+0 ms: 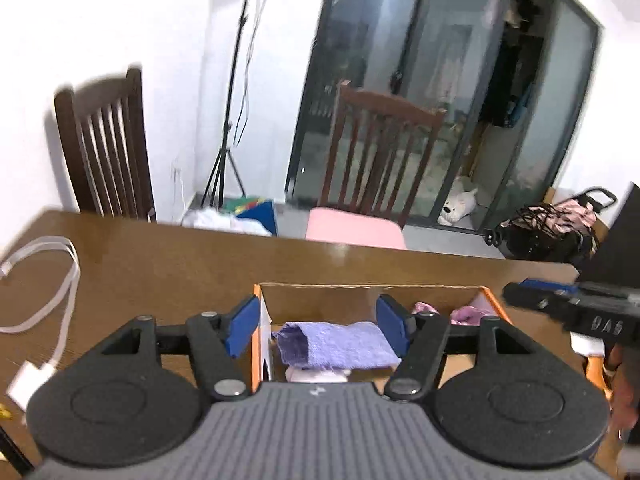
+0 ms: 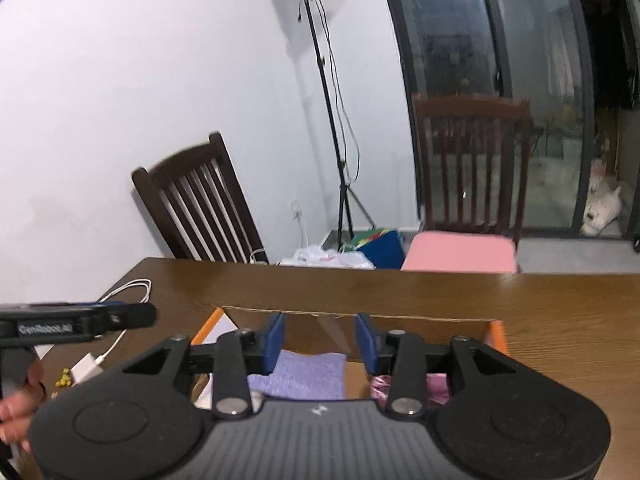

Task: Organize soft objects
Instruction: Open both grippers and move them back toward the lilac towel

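We see an open cardboard box [image 1: 372, 296] with orange edges sitting on the brown table [image 1: 180, 264]. Inside it lies a folded purple cloth [image 1: 340, 344], and to its right a pink cloth [image 1: 466, 314] is bunched against the box's right end (partly hidden behind the finger in both views). Something white shows under the purple cloth's near edge; we cannot tell what it is.

Our left gripper [image 1: 316, 326] hangs above the box with its blue pads spread wide, nothing between them and nothing touched; the purple cloth lies below the gap. Our right gripper [image 2: 320, 342] is over the same box, its pads parted more narrowly and likewise empty, with the purple cloth [image 2: 304, 374] below and the pink cloth [image 2: 436, 386] to the right of it.

From the right wrist we see the left gripper [image 2: 120, 316] at the left edge, a hand [image 2: 18, 412] below it. A white cable [image 1: 60, 280] and its plug lie on the table left of the box. Two dark chairs [image 1: 108, 140] stand beyond the table.
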A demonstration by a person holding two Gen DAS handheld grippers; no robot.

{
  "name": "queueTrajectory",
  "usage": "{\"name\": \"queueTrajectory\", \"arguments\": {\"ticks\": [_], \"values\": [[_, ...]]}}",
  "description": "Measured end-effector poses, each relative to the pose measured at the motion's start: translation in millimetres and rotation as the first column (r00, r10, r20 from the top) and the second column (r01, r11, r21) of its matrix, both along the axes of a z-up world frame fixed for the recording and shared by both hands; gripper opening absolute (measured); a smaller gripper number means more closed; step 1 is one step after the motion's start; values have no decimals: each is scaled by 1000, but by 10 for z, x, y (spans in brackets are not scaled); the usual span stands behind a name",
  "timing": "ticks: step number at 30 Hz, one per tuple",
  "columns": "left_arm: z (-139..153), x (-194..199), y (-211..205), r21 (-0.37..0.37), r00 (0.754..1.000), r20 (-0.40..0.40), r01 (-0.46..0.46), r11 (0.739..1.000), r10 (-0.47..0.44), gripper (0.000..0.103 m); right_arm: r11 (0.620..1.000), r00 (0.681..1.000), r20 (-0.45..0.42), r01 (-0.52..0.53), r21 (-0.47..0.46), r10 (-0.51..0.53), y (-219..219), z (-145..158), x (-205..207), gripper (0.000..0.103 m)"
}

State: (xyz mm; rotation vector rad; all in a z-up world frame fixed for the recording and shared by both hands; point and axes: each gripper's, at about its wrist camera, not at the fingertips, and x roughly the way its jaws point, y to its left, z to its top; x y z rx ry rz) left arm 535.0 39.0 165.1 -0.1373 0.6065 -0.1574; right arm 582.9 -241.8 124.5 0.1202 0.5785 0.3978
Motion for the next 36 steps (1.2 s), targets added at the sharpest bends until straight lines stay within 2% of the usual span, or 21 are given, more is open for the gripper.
{"name": "queueTrajectory", "arguments": {"ticks": [3, 4, 9, 13, 16, 19, 23, 26, 28, 31, 33, 36], "values": [[166, -420, -80, 23, 998, 64, 14, 1000, -15, 80, 1000, 999, 46, 11, -26, -10, -208, 225, -362, 50], [205, -560, -124, 31, 996, 84, 22, 999, -25, 80, 1000, 998, 57, 12, -23, -11, -279, 290, -486, 54], [290, -1086, -342, 53, 992, 120, 37, 998, -43, 80, 1000, 995, 103, 16, -13, -15, -527, 489, -1041, 57], [217, -1709, -477, 75, 978, 201, 35, 997, -49, 92, 999, 986, 164, 3, -32, 2, -586, 467, -1559, 68], [39, -2252, -515, 59, 968, 248, 34, 998, -47, 101, 999, 977, 214, -10, -52, 21, -613, 297, -2069, 77], [-194, -2799, -522, 58, 952, 300, 42, 997, -57, 103, 996, 968, 238, -59, -67, 73, -647, 13, -2595, 87], [-522, -3305, -480, 50, 952, 305, -16, 999, 0, 103, 993, 978, 172, -121, 12, 117, -738, -358, -3086, 88], [-772, -3597, -447, 54, 961, 275, -54, 997, 37, 103, 994, 984, 145, -106, 28, 101, -774, -614, -3440, 91], [-876, -3711, -429, 92, 966, 256, -59, 994, 33, 103, 995, 986, 138, -95, 26, 90, -807, -789, -3614, 97], [-921, -3725, -325, 125, 972, 230, -70, 990, 40, 103, 995, 991, 94, -96, -23, 98, -800, -1010, -3672, 97], [-909, -3697, -289, 105, 972, 230, -65, 992, 40, 103, 996, 993, 82, -81, -42, 85, -819, -1058, -3673, 97], [-894, -3586, -303, 64, 973, 227, -53, 997, 37, 103, 998, 995, 84, -57, -2, 57, -881, -1050, -3607, 97]]}}
